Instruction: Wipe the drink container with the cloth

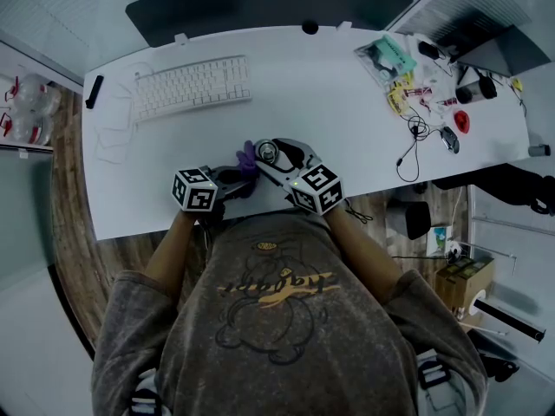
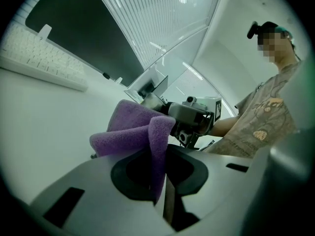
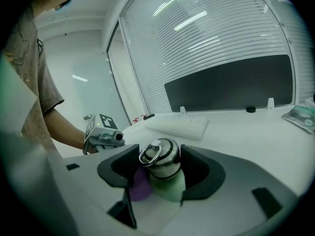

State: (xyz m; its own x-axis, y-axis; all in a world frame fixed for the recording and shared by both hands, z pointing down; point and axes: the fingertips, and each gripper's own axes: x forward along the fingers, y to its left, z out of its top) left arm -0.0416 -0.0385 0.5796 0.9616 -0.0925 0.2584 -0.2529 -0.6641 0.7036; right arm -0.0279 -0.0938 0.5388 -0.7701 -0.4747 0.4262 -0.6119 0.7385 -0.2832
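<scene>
Left gripper (image 2: 157, 173): jaws closed on a fold of the purple cloth (image 2: 135, 132); pinched strip running down between the pads, remainder bunched above and ahead of the jaws.
Right gripper (image 3: 162, 176): jaws set wide and clamped on the drink container (image 3: 166, 183), pads bearing on either side of its green body.
Drink container: held between the right jaws, metal lid (image 3: 160, 154) with ring handle pointing out past the fingertips; tilted, not upright.
Cloth relative to right gripper: purple patch (image 3: 139, 188) showing just beside the container's body, against the jaw nearest the left gripper; actual contact with the body not confirmable.
Gripper positions: left gripper (image 1: 236, 178) and right gripper (image 1: 276, 159) close together, tips converging; cloth (image 1: 249, 157) just beside the container (image 1: 268, 152) at the meeting point.
Left gripper as seen from right gripper view: off to that camera's left, beyond the jaws (image 3: 104, 136).
Right gripper as seen from left gripper view: directly ahead, behind the bunched cloth (image 2: 189, 118).
Surroundings: white desk (image 1: 347, 146) beneath both grippers; keyboard (image 1: 192, 85) well ahead of the left gripper; dark monitor (image 3: 231, 87) far ahead of the right gripper.
</scene>
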